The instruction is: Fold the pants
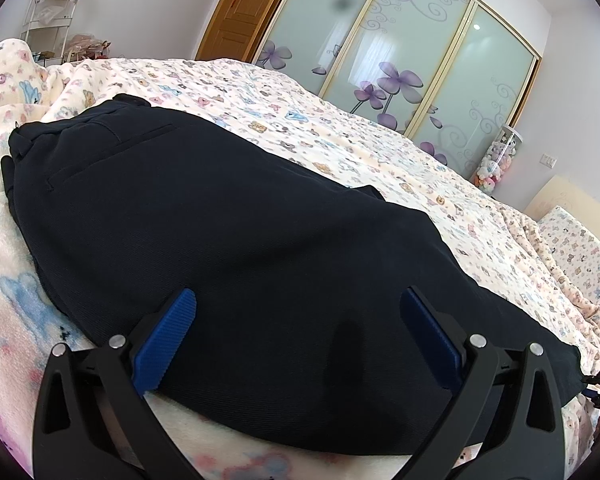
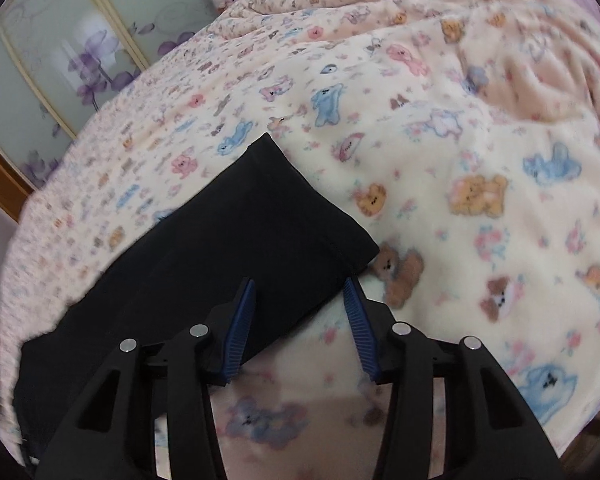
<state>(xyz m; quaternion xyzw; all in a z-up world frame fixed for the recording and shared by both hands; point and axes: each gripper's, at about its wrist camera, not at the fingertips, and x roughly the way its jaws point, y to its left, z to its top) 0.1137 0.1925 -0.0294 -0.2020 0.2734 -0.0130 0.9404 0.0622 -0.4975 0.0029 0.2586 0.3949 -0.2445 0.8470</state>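
Dark navy pants (image 1: pixel 228 240) lie flat on the bed, waistband and back pocket at the far left in the left wrist view. My left gripper (image 1: pixel 300 300) is open, its blue pads (image 1: pixel 168 336) spread wide over the near edge of the pants, holding nothing. In the right wrist view the leg end of the pants (image 2: pixel 260 232) lies across the blanket, hem toward the right. My right gripper (image 2: pixel 302 286) is open, straddling the near corner of the hem; whether the pads (image 2: pixel 240 328) touch the cloth I cannot tell.
The bed carries a cream fleece blanket (image 2: pixel 460 160) with bear and animal prints. Sliding wardrobe doors (image 1: pixel 400 48) with purple flowers and a wooden door (image 1: pixel 244 8) stand behind. A white shelf (image 1: pixel 52 12) is at far left, a pillow (image 1: pixel 580 248) at right.
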